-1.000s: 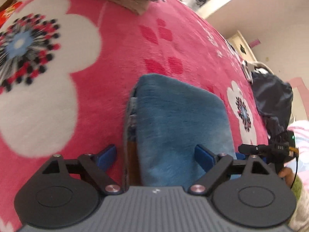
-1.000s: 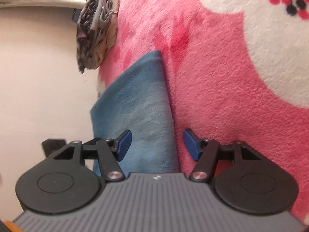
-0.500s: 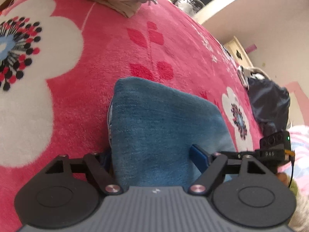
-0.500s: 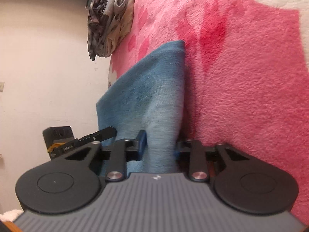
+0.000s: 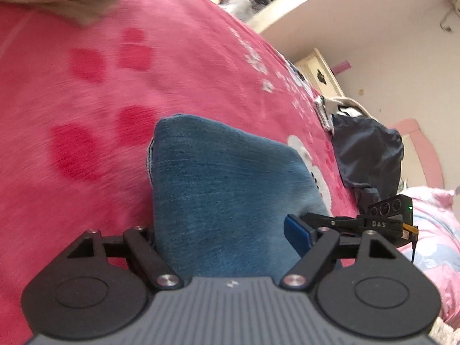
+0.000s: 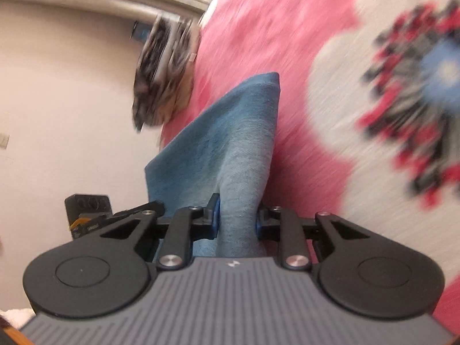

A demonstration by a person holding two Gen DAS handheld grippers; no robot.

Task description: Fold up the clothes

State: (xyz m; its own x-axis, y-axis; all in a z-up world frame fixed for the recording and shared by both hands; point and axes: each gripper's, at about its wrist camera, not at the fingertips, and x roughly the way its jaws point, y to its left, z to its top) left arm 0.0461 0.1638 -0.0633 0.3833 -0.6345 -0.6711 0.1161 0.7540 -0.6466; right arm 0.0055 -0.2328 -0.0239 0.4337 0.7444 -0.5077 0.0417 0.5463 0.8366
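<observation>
Lower centre of both views: the blue denim garment (image 5: 230, 201) lies folded on the pink blanket (image 5: 86, 143).
Right gripper (image 6: 236, 218): clenched on a denim edge.
Left gripper (image 5: 224, 235): jaws wide around the denim, one finger hidden; grip unclear.
Your handling: keep both edges level, avoid dragging.

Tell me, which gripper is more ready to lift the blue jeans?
Probably the right gripper: its pads are pinched onto an edge of the jeans. The left gripper looks wider, one blue pad beside the denim, the other hidden, so its hold is unclear.
</observation>
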